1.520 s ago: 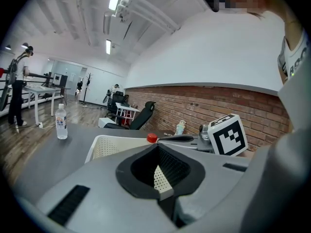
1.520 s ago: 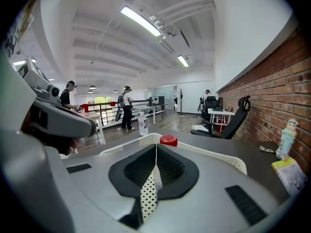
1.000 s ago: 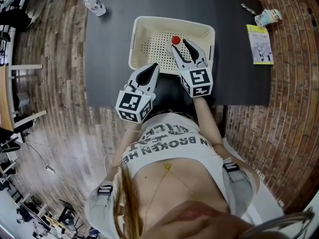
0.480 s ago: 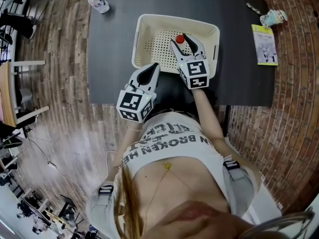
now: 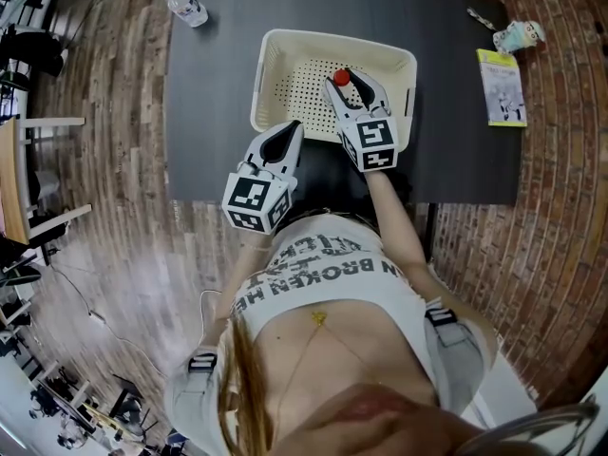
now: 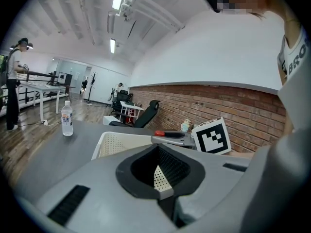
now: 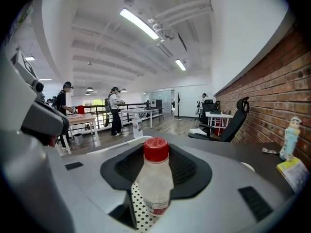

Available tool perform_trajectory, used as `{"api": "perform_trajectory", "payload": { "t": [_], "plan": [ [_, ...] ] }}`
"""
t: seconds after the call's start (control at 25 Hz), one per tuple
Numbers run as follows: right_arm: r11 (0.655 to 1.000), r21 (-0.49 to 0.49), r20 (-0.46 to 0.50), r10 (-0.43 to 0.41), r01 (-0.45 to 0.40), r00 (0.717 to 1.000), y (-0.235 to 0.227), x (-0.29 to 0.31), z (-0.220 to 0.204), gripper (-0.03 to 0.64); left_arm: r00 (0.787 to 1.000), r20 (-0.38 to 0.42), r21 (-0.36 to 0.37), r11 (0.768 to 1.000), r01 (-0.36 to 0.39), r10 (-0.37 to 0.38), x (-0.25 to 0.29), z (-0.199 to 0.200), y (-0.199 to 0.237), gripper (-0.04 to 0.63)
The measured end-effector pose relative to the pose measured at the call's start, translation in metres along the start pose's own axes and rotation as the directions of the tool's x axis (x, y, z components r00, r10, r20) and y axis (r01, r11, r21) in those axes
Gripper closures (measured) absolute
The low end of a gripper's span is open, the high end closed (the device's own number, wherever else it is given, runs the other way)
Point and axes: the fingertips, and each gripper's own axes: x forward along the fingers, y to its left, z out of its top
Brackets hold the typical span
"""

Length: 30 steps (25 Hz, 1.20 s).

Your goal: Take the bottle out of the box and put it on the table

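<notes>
A small clear bottle with a red cap [image 5: 341, 77] stands upright inside the cream perforated box [image 5: 285, 46] on the dark table [image 5: 209, 103]. My right gripper [image 5: 346, 84] reaches into the box from the near side. Its jaws are closing with the bottle [image 7: 155, 178] between them, and a sliver of the box floor still shows at the bottle's left. My left gripper [image 5: 290, 126] hangs at the box's near left edge, shut and holding nothing. The left gripper view shows the box [image 6: 112, 144] ahead of it.
A second water bottle [image 5: 187, 8] stands at the table's far left corner. A yellow-green booklet [image 5: 501, 85] and a small pale object [image 5: 518, 34] lie at the far right. Bare tabletop lies on both sides of the box. People and desks stand far off.
My right gripper has pushed a little deeper into the box, so the red cap now sits between its fingers. The left gripper has stayed put.
</notes>
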Motion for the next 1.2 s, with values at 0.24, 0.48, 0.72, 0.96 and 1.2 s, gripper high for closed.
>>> {"api": "perform_trajectory", "payload": {
  "t": [0.24, 0.48, 0.72, 0.96, 1.2],
  "plan": [
    [1.0, 0.003, 0.007, 0.002, -0.002, 1.0, 0.0, -0.001, 0.0, 0.462, 1.0, 0.003, -0.008, 1.0, 0.0, 0.0, -0.003, -0.001, 0.0, 0.591],
    [1.0, -0.001, 0.006, 0.006, -0.006, 1.0, 0.0, 0.0, -0.001, 0.462, 1.0, 0.012, -0.004, 1.0, 0.005, -0.005, -0.004, 0.0, -0.003, 0.591],
    [1.0, -0.002, 0.004, 0.009, -0.009, 1.0, 0.001, -0.002, -0.003, 0.462, 1.0, 0.013, -0.002, 1.0, -0.001, 0.001, -0.009, -0.001, -0.004, 0.591],
    [1.0, -0.003, 0.003, 0.013, -0.013, 1.0, 0.0, -0.002, -0.002, 0.462, 1.0, 0.013, -0.004, 1.0, -0.001, 0.002, -0.012, -0.002, -0.006, 0.591],
    [0.999, -0.019, 0.011, 0.048, -0.047, 0.999, 0.002, -0.003, -0.001, 0.462, 1.0, 0.027, 0.0, 1.0, -0.008, 0.008, -0.016, -0.002, -0.006, 0.591]
  ]
}}
